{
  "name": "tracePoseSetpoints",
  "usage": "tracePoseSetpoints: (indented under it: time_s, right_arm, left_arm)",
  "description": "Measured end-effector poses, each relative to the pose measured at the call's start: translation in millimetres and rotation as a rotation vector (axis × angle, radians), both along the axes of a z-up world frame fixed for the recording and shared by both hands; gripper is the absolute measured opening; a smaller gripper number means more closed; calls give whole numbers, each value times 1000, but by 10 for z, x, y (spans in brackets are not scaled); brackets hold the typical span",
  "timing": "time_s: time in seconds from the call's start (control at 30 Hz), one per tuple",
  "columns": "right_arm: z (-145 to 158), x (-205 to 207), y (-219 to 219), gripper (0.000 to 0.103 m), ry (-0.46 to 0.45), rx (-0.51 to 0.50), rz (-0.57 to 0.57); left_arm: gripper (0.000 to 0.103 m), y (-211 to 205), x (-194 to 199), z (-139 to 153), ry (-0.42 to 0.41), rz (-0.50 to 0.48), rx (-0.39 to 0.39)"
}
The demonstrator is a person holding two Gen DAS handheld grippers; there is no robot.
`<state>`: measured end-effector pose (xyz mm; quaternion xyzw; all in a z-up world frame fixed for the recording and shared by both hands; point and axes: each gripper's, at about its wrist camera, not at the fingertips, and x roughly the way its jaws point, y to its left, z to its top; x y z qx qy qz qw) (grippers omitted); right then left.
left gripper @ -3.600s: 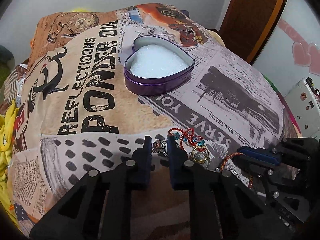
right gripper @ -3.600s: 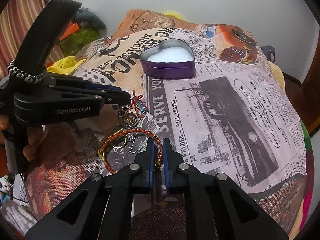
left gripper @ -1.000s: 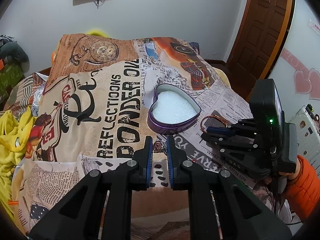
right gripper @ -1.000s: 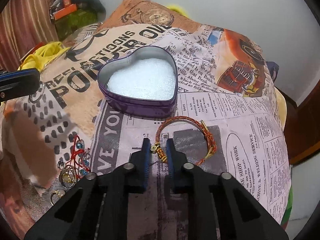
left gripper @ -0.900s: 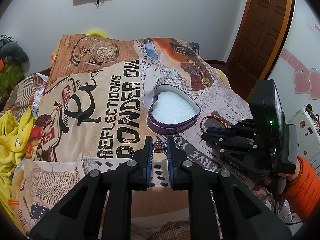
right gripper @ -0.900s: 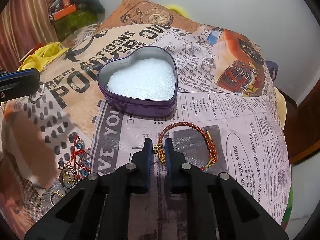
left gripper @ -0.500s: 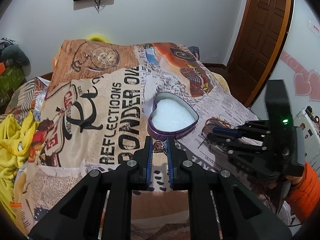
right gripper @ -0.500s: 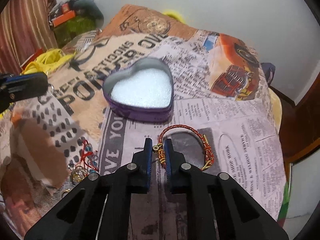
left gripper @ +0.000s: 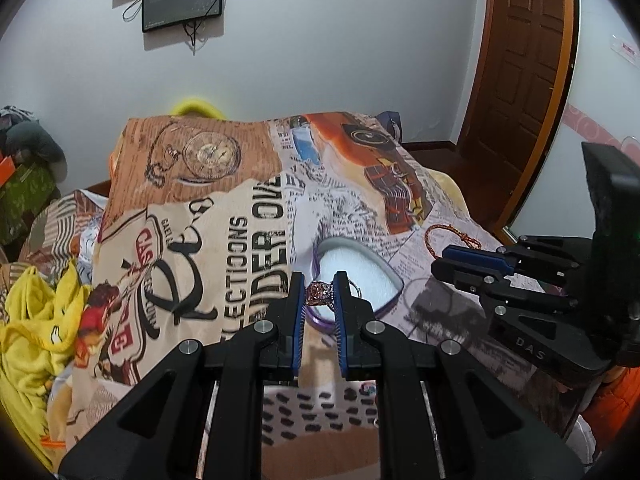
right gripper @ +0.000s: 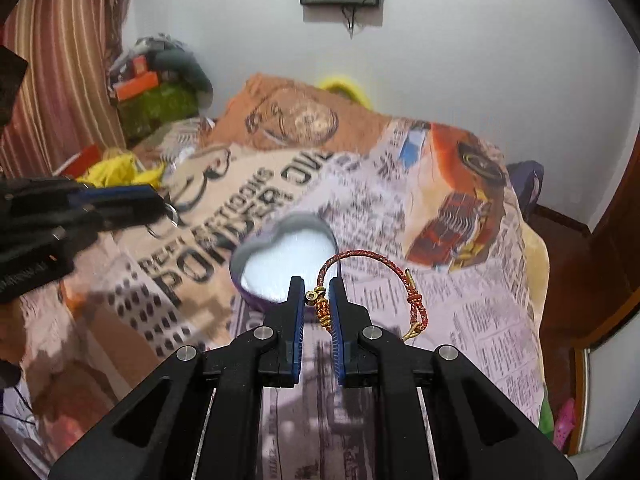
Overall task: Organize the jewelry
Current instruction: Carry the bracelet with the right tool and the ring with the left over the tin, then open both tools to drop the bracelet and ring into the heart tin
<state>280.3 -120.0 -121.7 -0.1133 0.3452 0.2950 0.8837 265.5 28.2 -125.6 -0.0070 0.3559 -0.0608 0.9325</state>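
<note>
The heart-shaped tin [left gripper: 362, 276] sits on the bed near the middle of the printed blanket [left gripper: 224, 216], open, with white padding inside. It looks like the place where the jewelry should go. The ring [left gripper: 319, 293] is up in the air, pinched between the jaws of the left gripper [left gripper: 319, 300], which are closed almost all the way onto it. In the left wrist view the ring lines up with the near left rim of the tin, so the tin lies straight ahead of those jaws and lower down. The red braided bracelet [right gripper: 372, 284] is also off the bed. The right gripper [right gripper: 316, 304] holds it by its gold bead end, with the jaws closed tight on that end, and the rest of the loop curves up and off to the right. From this side the tin [right gripper: 280, 256] is ahead and a little to the left of the jaws. Both grippers point toward the tin, one from each side, tipped a bit downward. The left one looks a little nearer to the tin, so the ring probably only needs a short move forward and down before it can be let go over the white padding. The bracelet would have to go forward and left. The views are a bit blurry, so how high each piece hangs above the tin cannot be told.
</note>
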Motion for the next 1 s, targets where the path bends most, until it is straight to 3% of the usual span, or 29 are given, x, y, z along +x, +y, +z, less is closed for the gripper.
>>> tracePoseSetpoints:
  time_s: [0.33,1.0]
  right_arm:
    - [94,115,126,11,-28,67,39]
    - [-379,450,367,11,108,14,135]
  left_arm:
    - [12,25,323,-60,19,-28,-25]
    - [12,-25,838,-605,176,-116,-43]
